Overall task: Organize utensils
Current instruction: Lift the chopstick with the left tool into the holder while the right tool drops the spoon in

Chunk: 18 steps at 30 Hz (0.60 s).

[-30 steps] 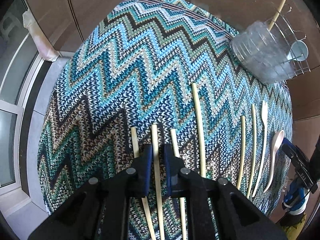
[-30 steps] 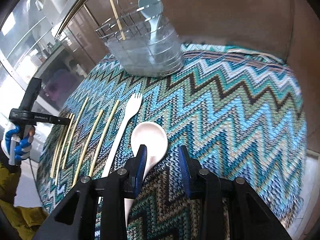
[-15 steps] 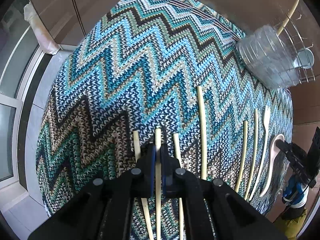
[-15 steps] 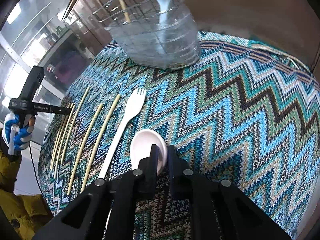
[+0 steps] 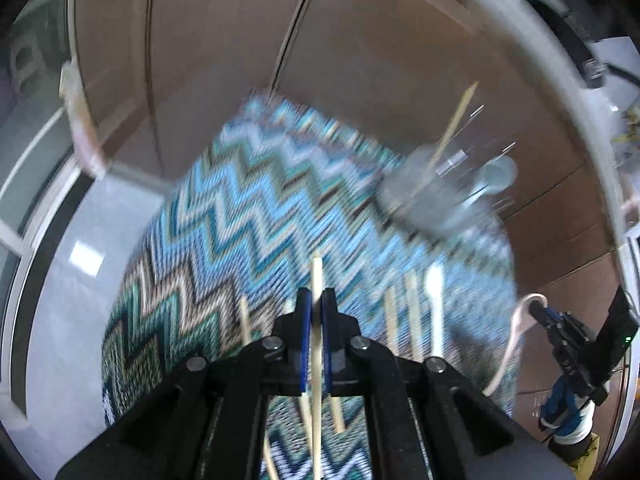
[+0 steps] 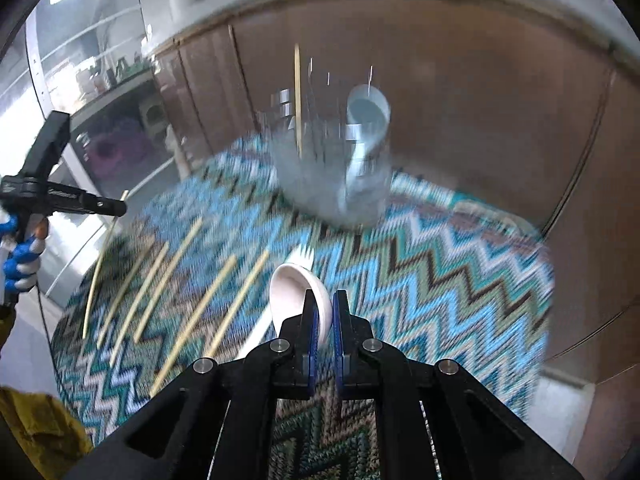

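The left gripper (image 5: 316, 312) clenched a chopstick (image 5: 317, 280); the right gripper (image 6: 324, 312) gripped a spoon (image 6: 298, 292), apparently by its bowl's edge, above the cloth (image 6: 440, 264).

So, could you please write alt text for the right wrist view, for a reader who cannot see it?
The right gripper is shut on the bowl of a white spoon, held above a zigzag-patterned cloth. Several chopsticks lie on the cloth to the left, and a blurred clear utensil holder stands behind with a chopstick and a pale blue spoon in it.
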Motion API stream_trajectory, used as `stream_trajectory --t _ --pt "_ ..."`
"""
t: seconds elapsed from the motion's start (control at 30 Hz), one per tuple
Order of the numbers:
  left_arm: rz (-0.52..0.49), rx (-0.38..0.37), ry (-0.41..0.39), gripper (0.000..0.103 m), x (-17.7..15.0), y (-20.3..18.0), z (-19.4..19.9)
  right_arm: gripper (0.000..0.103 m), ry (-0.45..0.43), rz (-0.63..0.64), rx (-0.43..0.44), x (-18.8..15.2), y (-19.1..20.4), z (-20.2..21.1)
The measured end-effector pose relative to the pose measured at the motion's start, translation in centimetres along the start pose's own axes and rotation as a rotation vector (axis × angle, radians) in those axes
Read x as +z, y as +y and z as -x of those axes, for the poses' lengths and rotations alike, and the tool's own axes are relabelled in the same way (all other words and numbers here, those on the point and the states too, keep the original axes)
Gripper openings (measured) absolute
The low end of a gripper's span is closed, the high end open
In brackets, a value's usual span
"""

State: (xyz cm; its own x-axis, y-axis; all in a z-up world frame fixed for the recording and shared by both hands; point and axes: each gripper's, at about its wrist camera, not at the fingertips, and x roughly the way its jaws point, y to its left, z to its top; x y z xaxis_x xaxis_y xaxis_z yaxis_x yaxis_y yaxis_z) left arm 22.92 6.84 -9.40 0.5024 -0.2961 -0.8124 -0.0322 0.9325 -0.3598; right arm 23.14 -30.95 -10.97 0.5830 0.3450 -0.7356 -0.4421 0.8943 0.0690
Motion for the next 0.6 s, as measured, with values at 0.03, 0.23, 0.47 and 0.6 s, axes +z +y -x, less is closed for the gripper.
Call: stream_trajectory --t 0.03,0.23,0.47,0.6 --pt "-0.011 -0.026 -0.050 0.004 0.5 -0.9 1.4 0.007 -0.033 0.005 -0.026 0.9 0.4 0.8" --pt "-0.056 -0.173 -0.317 0.004 4.6 -6.8 7.1 0.007 -0.286 -0.024 -0.162 6.8 1.6 4.4" --pt "-0.050 -0.232 -0.592 0.004 9.3 -12.6 7.6 0.007 -0.548 -0.089 -0.327 11.7 2.1 4.2" --pt "-0.043 -0.207 -0.685 0.004 11.3 -14.4 5.6 0.007 -0.622 -0.057 -0.393 13.2 2.5 2.2"
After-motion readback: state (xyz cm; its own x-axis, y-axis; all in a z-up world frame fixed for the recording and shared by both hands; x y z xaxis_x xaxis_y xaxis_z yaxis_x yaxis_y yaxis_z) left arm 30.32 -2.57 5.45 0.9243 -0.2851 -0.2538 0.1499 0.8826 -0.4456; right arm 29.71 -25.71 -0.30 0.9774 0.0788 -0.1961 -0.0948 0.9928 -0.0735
